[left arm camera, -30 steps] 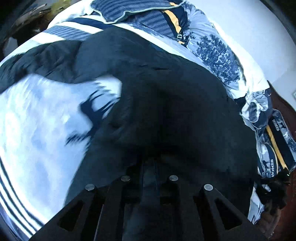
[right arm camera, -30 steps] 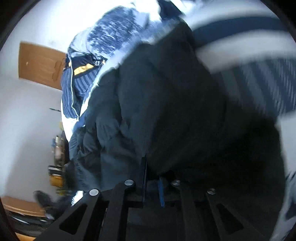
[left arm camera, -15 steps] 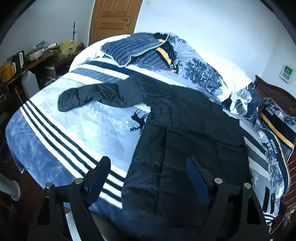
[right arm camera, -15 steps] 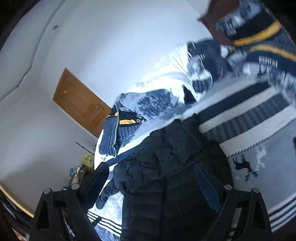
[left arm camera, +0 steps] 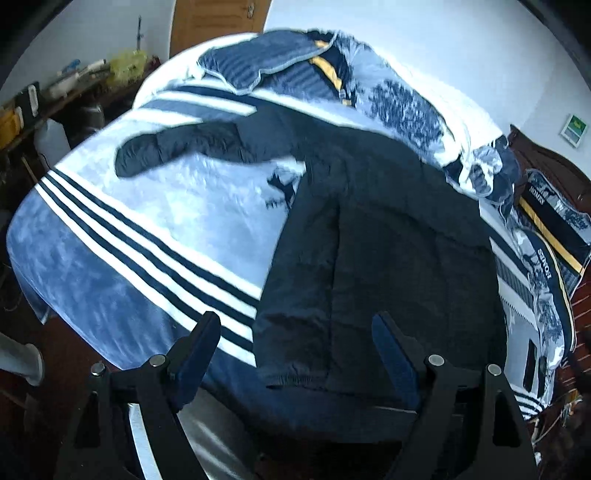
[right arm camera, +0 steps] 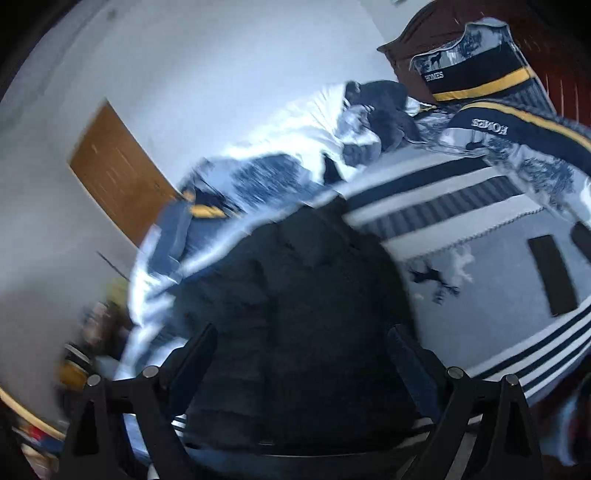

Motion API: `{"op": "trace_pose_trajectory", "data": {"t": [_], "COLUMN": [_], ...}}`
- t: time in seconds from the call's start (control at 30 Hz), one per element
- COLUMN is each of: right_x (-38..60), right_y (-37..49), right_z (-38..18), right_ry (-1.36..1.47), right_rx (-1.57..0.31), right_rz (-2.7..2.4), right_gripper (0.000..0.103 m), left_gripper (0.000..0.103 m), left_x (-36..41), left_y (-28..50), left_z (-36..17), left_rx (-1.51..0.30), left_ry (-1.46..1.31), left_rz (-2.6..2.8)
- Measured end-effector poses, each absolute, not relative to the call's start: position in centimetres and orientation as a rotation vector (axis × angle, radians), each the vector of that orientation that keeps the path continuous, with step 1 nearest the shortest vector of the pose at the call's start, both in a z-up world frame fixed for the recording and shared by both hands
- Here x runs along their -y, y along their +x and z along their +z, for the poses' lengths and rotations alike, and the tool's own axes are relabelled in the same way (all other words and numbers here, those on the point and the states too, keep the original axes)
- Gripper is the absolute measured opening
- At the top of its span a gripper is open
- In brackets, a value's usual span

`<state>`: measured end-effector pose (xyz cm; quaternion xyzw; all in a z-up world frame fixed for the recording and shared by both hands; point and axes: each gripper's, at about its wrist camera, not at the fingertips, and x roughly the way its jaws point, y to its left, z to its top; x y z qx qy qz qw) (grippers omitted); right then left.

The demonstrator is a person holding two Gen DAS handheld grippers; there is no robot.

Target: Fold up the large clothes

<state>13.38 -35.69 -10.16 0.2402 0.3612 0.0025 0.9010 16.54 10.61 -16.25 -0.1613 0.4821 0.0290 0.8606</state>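
Observation:
A large dark puffy jacket [left arm camera: 388, 251] lies flat on the bed, hem toward me, with one sleeve [left arm camera: 177, 147] stretched out to the left. It also shows in the right wrist view [right arm camera: 295, 295], blurred. My left gripper [left arm camera: 299, 350] is open and empty, hovering above the jacket's near hem. My right gripper [right arm camera: 303, 362] is open and empty above the jacket's lower part.
The bed has a blue and white striped blanket [left arm camera: 129, 229] with a deer print. Pillows and a bunched duvet [left arm camera: 402, 103] lie at the far side. A wooden door [right arm camera: 118, 173], a cluttered shelf [left arm camera: 44, 99] at left and a dark headboard [right arm camera: 439, 33] stand around it.
One second ago both grippers were shut on the jacket, close to the fabric. They let go, opened and pulled back; since half a second ago both views have shifted slightly closer.

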Motion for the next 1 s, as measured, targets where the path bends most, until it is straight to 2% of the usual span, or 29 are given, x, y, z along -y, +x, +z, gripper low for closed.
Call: {"op": "trace_pose_trajectory", "data": {"t": [0.27, 0.4, 0.47, 0.53, 0.6, 0.63, 0.67, 0.7, 0.73, 0.77, 0.83, 0.9, 1.0], "right_x": [38.7, 39.4, 39.7, 40.0, 40.0, 39.9, 39.8, 39.8, 39.7, 39.6, 39.6, 39.7, 40.0], "right_y": [15.7, 15.4, 15.1, 15.0, 15.3, 15.4, 15.6, 15.5, 15.5, 15.4, 15.1, 14.4, 13.0], "right_z": [-21.5, -26.3, -28.4, -30.0, -30.5, -30.8, -31.1, -31.3, -31.3, -31.4, -31.1, -31.0, -29.9], "right_ry": [0.530, 0.591, 0.623, 0.675, 0.685, 0.687, 0.686, 0.680, 0.683, 0.686, 0.679, 0.688, 0.694], "right_rx": [-0.931, -0.983, -1.003, -1.041, -1.058, -1.075, -1.087, -1.098, -1.102, -1.099, -1.098, -1.094, -1.057], "right_rz": [-0.016, -0.011, -0.015, 0.001, 0.011, 0.030, 0.031, 0.023, 0.031, 0.041, 0.037, 0.032, 0.012], "right_gripper": [0.094, 0.091, 0.075, 0.063, 0.061, 0.054, 0.038, 0.032, 0.028, 0.023, 0.016, 0.007, 0.003], "left_gripper": [0.084, 0.084, 0.084, 0.084, 0.080, 0.072, 0.061, 0.056, 0.046, 0.029, 0.010, 0.007, 0.006], "left_x": [-9.7, -9.0, -9.1, -9.1, -9.0, -9.0, -8.9, -8.9, -8.7, -8.6, -8.6, -8.2, -8.1], "left_y": [19.4, 19.6, 19.2, 19.1, 19.0, 19.0, 19.0, 18.9, 18.7, 18.5, 18.2, 17.8, 16.6], "left_z": [-24.5, -27.3, -28.2, -28.7, -28.4, -28.3, -28.2, -28.3, -28.4, -28.2, -27.7, -27.0, -25.5], "left_rx": [-1.185, -1.174, -1.149, -1.148, -1.133, -1.125, -1.123, -1.123, -1.123, -1.108, -1.078, -1.063, -1.028], "left_ry": [-0.365, -0.350, -0.362, -0.372, -0.370, -0.375, -0.380, -0.384, -0.378, -0.371, -0.366, -0.333, -0.287], "left_rz": [0.028, 0.030, 0.035, 0.031, 0.033, 0.021, 0.013, 0.006, 0.003, 0.006, -0.010, -0.002, 0.043]}}
